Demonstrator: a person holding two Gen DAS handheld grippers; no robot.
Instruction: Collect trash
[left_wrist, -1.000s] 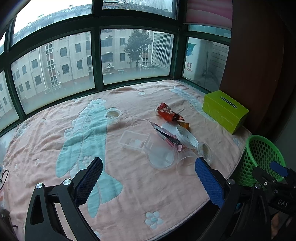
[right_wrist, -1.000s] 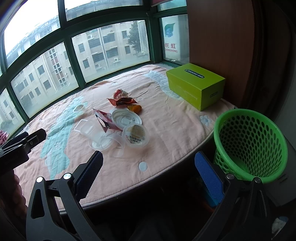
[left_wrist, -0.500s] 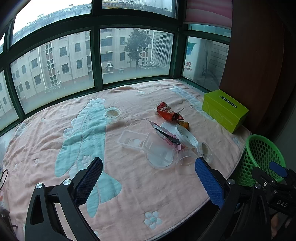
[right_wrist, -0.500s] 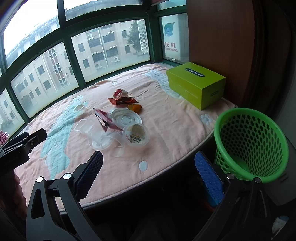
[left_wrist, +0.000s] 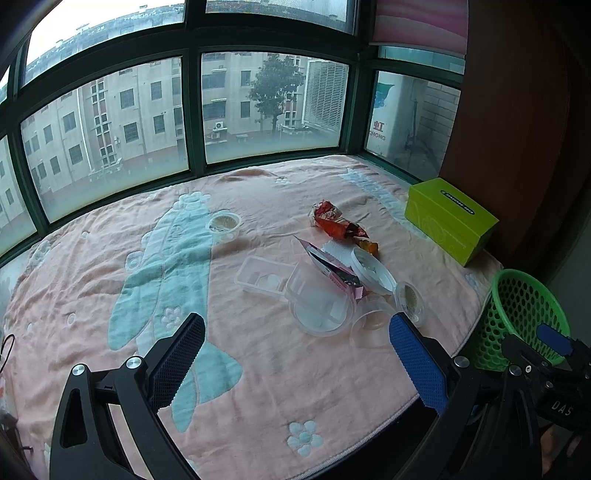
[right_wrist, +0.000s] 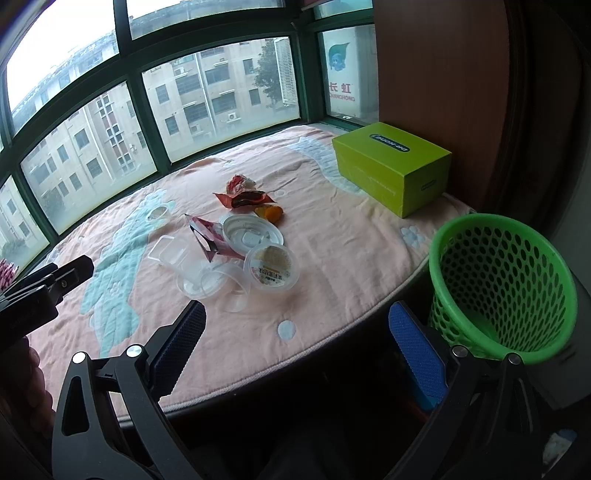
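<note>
A pile of trash lies on the pink blanket (left_wrist: 258, 369): a red wrapper (left_wrist: 334, 223), a pink foil packet (left_wrist: 332, 267), clear plastic tubs (left_wrist: 319, 306), a white lid (left_wrist: 371, 269), a sealed pudding cup (right_wrist: 271, 267) and an orange peel (right_wrist: 271, 213). One small cup (left_wrist: 222, 224) lies apart to the left. A green mesh basket (right_wrist: 502, 284) stands off the blanket's right edge; it also shows in the left wrist view (left_wrist: 524, 317). My left gripper (left_wrist: 295, 354) is open and empty, short of the pile. My right gripper (right_wrist: 295, 343) is open and empty, over the blanket's front edge.
A lime green box (left_wrist: 450, 219) sits at the right rear by a brown wall. Green-framed windows (left_wrist: 192, 110) ring the back of the ledge. The left gripper's body shows at the left of the right wrist view (right_wrist: 40, 291).
Both views have drawn back slightly from the pile. Nothing was taken hold of; both grippers stay open.
</note>
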